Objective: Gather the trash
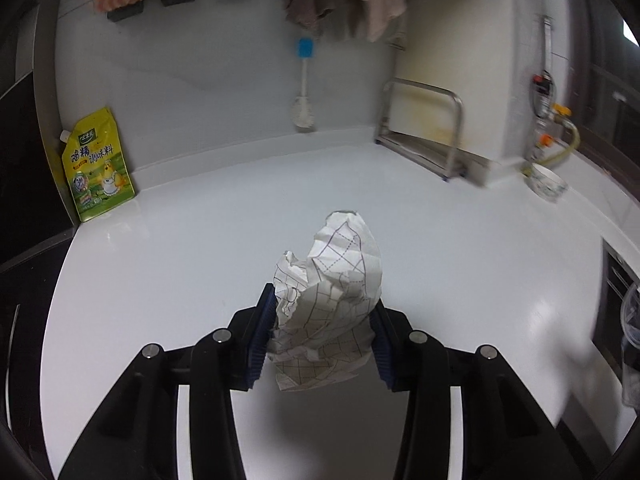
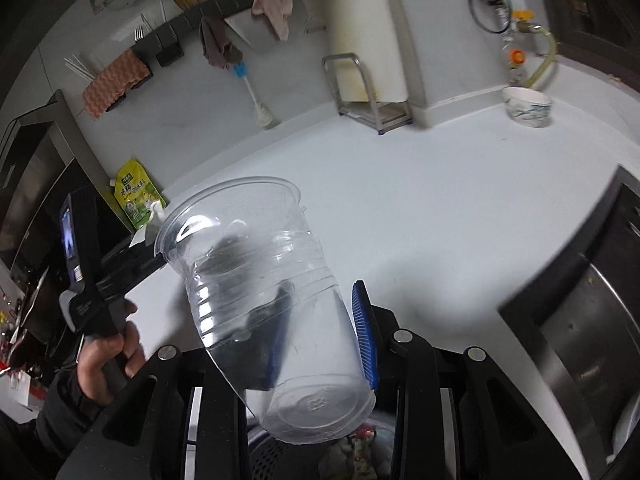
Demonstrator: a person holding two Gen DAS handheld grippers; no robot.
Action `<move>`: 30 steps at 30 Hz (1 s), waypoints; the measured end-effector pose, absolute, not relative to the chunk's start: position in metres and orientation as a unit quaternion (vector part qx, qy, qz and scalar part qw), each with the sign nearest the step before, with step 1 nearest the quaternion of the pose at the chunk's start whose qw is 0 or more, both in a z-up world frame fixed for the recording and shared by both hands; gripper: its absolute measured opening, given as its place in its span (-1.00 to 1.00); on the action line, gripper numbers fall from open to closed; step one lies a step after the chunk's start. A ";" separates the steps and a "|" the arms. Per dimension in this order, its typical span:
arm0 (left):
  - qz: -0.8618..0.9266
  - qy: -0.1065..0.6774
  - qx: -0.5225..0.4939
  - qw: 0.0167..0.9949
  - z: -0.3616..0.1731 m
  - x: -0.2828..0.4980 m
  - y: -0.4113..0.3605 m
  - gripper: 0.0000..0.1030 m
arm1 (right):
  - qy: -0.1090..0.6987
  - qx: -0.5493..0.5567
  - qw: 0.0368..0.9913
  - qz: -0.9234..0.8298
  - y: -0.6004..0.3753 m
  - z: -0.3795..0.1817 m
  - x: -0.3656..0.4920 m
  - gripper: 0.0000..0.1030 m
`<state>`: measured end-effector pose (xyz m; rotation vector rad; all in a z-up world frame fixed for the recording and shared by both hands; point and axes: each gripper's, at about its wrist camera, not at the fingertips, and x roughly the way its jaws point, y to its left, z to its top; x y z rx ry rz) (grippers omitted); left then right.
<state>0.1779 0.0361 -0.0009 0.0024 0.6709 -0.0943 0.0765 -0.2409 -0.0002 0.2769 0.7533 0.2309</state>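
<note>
My left gripper [image 1: 322,336] is shut on a crumpled ball of white paper with a grid print [image 1: 332,300], held above the white counter [image 1: 200,240]. My right gripper [image 2: 320,340] is shut on a clear plastic cup [image 2: 264,280], tilted with its mouth up and to the left. Under the cup, at the bottom edge of the right wrist view, a bin [image 2: 352,452] with some rubbish in it shows. The left gripper's body, held by a hand [image 2: 104,356], shows at the left of the right wrist view.
A yellow seasoning pouch [image 1: 98,164] leans at the counter's back left. A bottle brush [image 1: 304,80] stands against the back wall, a steel rack [image 1: 424,132] beside it. A patterned bowl [image 2: 528,106] sits at the far right. A steel sink [image 2: 592,340] lies right.
</note>
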 end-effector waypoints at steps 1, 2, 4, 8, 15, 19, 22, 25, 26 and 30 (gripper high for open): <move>-0.060 0.335 -0.002 0.940 0.000 0.165 0.034 -0.16 | 0.363 0.146 0.914 0.110 -0.242 -0.002 0.062 -0.41; -0.072 0.340 -0.004 0.938 0.002 0.151 0.032 -0.16 | 0.360 0.152 0.914 0.108 -0.242 -0.003 0.053 -0.42; -0.088 0.344 -0.007 0.935 0.005 0.128 0.026 -0.16 | 0.352 0.156 0.918 0.098 -0.243 -0.006 0.027 -0.42; -0.114 0.341 -0.007 0.933 0.011 0.079 0.012 -0.16 | 0.339 0.167 0.921 0.090 -0.244 -0.011 -0.015 -0.41; -0.144 0.350 0.002 0.926 0.008 0.017 -0.016 -0.16 | 0.358 0.159 0.916 0.082 -0.247 -0.035 -0.067 -0.41; -0.147 0.358 0.003 0.922 -0.001 -0.010 -0.025 -0.16 | 0.357 0.160 0.917 0.080 -0.249 -0.041 -0.088 -0.40; -0.149 0.368 0.007 0.918 -0.010 -0.023 -0.030 -0.15 | 0.354 0.155 0.919 0.079 -0.249 -0.044 -0.099 -0.40; -0.146 0.378 0.008 0.914 -0.018 -0.030 -0.032 -0.14 | 0.361 0.143 0.919 0.071 -0.246 -0.051 -0.103 -0.40; -0.144 0.380 0.008 0.913 -0.021 -0.033 -0.033 -0.12 | 0.363 0.143 0.918 0.070 -0.246 -0.052 -0.104 -0.40; -0.137 0.382 0.007 0.914 -0.025 -0.039 -0.034 -0.06 | 0.369 0.131 0.918 0.064 -0.243 -0.058 -0.106 -0.40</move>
